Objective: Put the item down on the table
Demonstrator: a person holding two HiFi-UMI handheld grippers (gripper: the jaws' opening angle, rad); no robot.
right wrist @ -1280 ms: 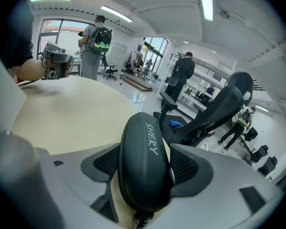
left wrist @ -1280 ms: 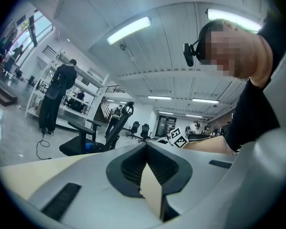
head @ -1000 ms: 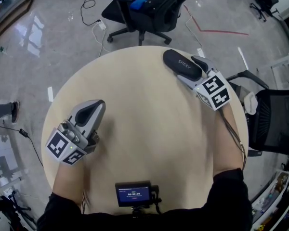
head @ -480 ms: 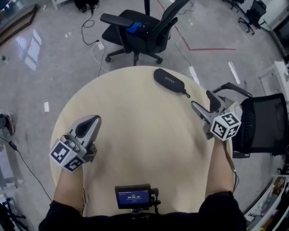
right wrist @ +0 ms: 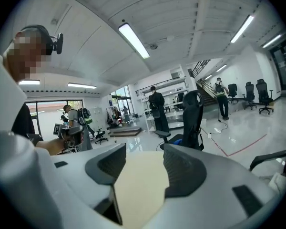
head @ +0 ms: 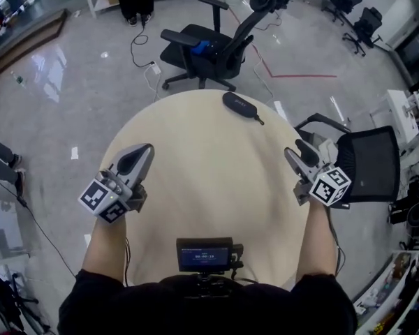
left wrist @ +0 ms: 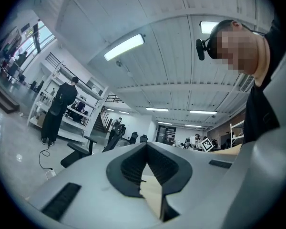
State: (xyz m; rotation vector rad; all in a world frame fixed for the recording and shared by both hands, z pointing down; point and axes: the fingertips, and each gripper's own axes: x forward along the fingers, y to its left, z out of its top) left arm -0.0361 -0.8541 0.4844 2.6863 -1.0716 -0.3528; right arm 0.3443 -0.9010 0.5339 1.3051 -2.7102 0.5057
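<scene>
Black case (head: 240, 106) lies flat at the table's (head: 195, 187) far edge, well apart from both tongs; right gripper (head: 302, 151) empty, jaws apart and closing; left gripper (head: 144, 149) pinched together, empty; case looks light, firm, smooth, so grip across its narrow middle.

The left tongs (left wrist: 147, 145) fill the near part of the picture. Their two dark ribbed pads meet at the tips, and nothing sits between them. Below the tips, a narrow wedge of pale desk (left wrist: 152, 197) shows through the gap. Far left, a person in black (left wrist: 57, 109) stands with their back turned in front of white shelves (left wrist: 37, 100). A dark office chair (left wrist: 79, 150) is just to the right. A long ceiling light (left wrist: 124, 46) glows overhead, and the holder's dark clothing (left wrist: 261, 106) shows at the right edge.
</scene>
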